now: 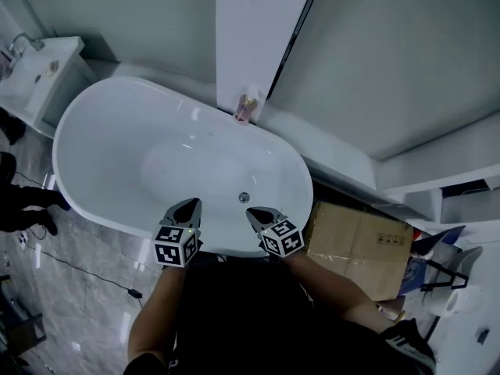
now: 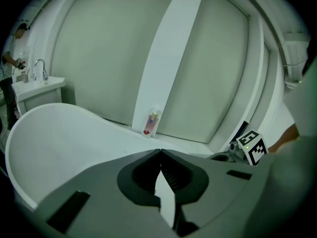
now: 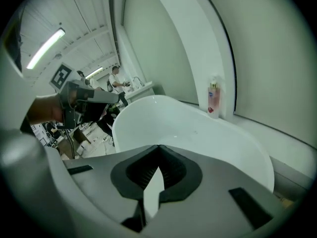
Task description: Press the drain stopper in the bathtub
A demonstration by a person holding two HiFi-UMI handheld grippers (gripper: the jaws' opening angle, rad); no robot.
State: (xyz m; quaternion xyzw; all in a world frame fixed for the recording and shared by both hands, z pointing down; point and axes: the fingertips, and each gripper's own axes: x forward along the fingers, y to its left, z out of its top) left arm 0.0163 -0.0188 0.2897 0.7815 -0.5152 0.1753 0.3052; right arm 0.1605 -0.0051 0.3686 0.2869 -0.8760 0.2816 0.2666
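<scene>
- Grey tiled floor [image 1: 47, 287] carries a white oval bathtub [image 1: 117, 131]
- A thin black cable [image 1: 86, 266] trails across the tiles beside it
- A brown cardboard box [image 1: 355, 244] sits by the tub's far end

your left gripper [image 1: 191, 205] and right gripper [image 1: 253, 212] are grey, with black ribbed pads [image 2: 173, 177] inside. each carries a cube [image 1: 175, 245] patterned in black-and-white squares. ahead of both claws the bathtub [image 1: 101, 131] is plain glossy white. the drain stopper [image 1: 244, 198], just beyond the right claw's tip, is silvery. farther past the claws a bottle [image 1: 245, 109] shows pale pink with a red mark. right of the right claw the cardboard box [image 1: 355, 241] is plain brown. left of the left claw the floor [image 1: 86, 248] is grey and marbled.
</scene>
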